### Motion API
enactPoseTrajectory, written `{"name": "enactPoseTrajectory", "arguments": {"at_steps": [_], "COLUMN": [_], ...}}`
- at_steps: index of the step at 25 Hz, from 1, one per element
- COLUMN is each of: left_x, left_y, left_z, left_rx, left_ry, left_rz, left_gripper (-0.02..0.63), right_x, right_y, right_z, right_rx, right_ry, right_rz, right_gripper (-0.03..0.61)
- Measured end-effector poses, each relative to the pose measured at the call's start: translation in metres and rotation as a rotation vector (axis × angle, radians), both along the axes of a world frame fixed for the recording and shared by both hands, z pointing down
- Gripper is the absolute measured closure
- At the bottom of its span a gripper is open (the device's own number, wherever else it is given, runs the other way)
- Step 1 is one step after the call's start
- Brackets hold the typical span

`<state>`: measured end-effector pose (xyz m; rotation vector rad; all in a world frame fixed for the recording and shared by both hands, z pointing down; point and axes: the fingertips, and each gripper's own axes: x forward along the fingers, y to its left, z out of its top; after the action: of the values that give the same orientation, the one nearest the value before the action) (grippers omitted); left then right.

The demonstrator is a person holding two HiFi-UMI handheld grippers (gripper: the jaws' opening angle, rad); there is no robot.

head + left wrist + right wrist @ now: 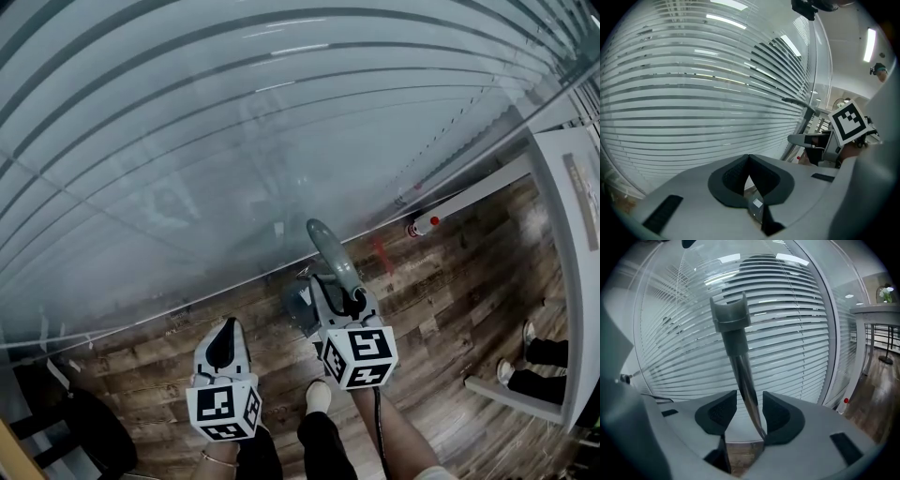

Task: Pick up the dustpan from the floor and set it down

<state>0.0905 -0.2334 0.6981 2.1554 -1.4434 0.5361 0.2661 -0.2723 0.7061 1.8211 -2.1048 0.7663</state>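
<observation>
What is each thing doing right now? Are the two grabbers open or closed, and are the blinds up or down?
Left gripper: shut, nothing in it.
Right gripper: shut on the dustpan's handle.
Dustpan: held by its handle, which sticks up past the jaws and leans a little.
Blinds: down.

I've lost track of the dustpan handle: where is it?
Head view, just right of centre: the dustpan handle rises from the right gripper, near the blinds.
</observation>
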Motion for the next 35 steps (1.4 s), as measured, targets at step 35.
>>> {"name": "enactPoseTrajectory", "arguments": {"at_steps": [35], "left_x": [0.010], "left_y": [0.026], "left_z": [-0.077], "left_rx": [0.095], "left_ry": [-0.014], "left_rz": [0.035], "left_gripper": [0.597], "right_x": [0.003], "right_y": [0.066], "right_z": [-0.088], "right_rx": [0.067], "right_ry": [0.084], "right_rz": [0.007], "right_gripper": [0.477]}}
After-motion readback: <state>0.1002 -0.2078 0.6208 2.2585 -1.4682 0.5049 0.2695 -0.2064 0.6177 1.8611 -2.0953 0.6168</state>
